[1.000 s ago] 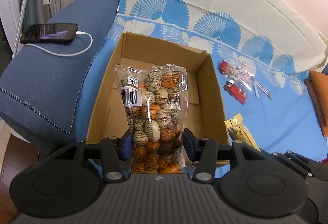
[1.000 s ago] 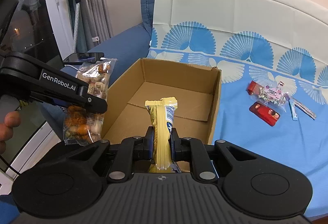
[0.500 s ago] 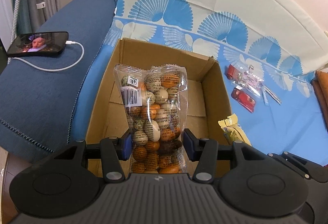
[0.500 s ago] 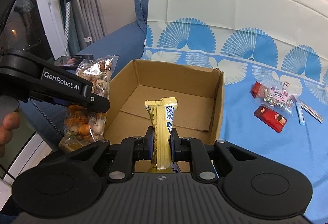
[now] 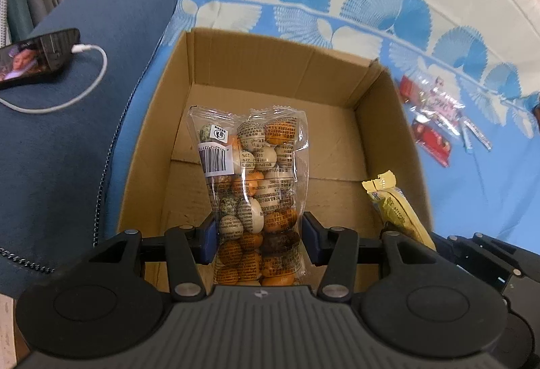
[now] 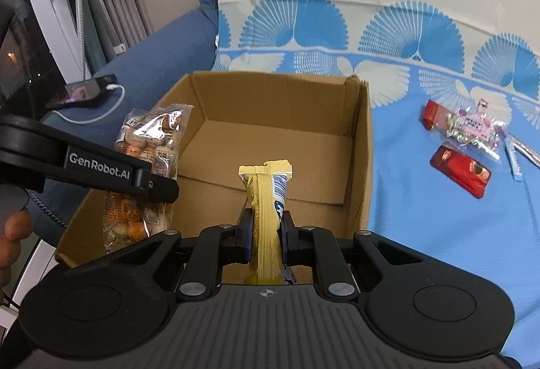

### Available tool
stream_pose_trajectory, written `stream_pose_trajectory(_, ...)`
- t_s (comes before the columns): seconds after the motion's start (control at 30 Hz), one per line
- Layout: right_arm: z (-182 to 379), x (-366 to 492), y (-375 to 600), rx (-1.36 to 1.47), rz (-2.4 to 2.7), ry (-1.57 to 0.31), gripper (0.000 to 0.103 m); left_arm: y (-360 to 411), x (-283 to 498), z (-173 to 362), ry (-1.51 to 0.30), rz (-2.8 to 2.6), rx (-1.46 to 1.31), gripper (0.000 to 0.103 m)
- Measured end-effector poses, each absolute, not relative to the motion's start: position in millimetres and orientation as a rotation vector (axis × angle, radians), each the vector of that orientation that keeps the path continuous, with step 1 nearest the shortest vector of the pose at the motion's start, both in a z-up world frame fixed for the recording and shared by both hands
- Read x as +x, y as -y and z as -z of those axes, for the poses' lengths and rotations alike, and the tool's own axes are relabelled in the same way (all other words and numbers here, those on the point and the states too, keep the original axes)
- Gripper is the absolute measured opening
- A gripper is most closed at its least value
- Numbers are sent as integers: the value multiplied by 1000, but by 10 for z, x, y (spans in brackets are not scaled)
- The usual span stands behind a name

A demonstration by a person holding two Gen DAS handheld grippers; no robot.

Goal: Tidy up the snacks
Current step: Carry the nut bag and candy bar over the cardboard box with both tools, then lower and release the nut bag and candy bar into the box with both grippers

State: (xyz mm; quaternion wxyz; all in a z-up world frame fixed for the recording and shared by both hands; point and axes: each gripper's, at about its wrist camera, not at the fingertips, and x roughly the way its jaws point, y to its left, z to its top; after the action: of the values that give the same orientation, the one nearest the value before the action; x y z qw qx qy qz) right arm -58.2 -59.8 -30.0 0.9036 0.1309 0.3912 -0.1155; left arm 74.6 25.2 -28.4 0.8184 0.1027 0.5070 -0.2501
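An open cardboard box [image 5: 391, 139] [image 6: 362, 149] rests on a blue patterned cloth. My left gripper [image 5: 258, 235] is shut on a clear bag of orange and white round snacks [image 5: 256, 173], held upright above the box's left half. From the right wrist view that same bag [image 6: 148, 146] hangs at the box's left wall under the left gripper's arm. My right gripper [image 6: 266, 235] is shut on a thin yellow snack packet [image 6: 266, 200], held upright over the box's near right part. In the left wrist view the yellow packet [image 5: 393, 203] shows by the right wall.
Loose snacks lie on the cloth right of the box: a red packet [image 6: 460, 171], a clear bag of wrapped candies [image 6: 472, 129] and thin sticks. A phone [image 5: 33, 56] with a white cable sits on the blue sofa arm at left. A person's fingers [image 6: 13, 234] show at left.
Both grippers have come forward and down over the box with their snacks still held. The box now looks larger and nearer in both views.
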Motion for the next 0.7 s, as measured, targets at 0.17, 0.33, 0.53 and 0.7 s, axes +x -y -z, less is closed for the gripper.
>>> stream_pose_trajectory(0.17, 479, -463, 652, 275, 237, -850, 17, -180, 863, 500, -1112, 507, 247, 55)
stream_pose_trajectory(0.33, 601, -381, 708, 279, 249, -874, 17, -117, 928, 648, -1133, 496, 276, 55)
stream_pose_trajectory(0.53, 698, -313, 756, 283, 258, -892, 18, -44, 994, 735, -1150, 491, 293, 58)
stream_pose_trajectory(0.7, 684, -295, 792, 305, 277, -884, 60, -97, 1035, 696, -1138, 427, 269, 103)
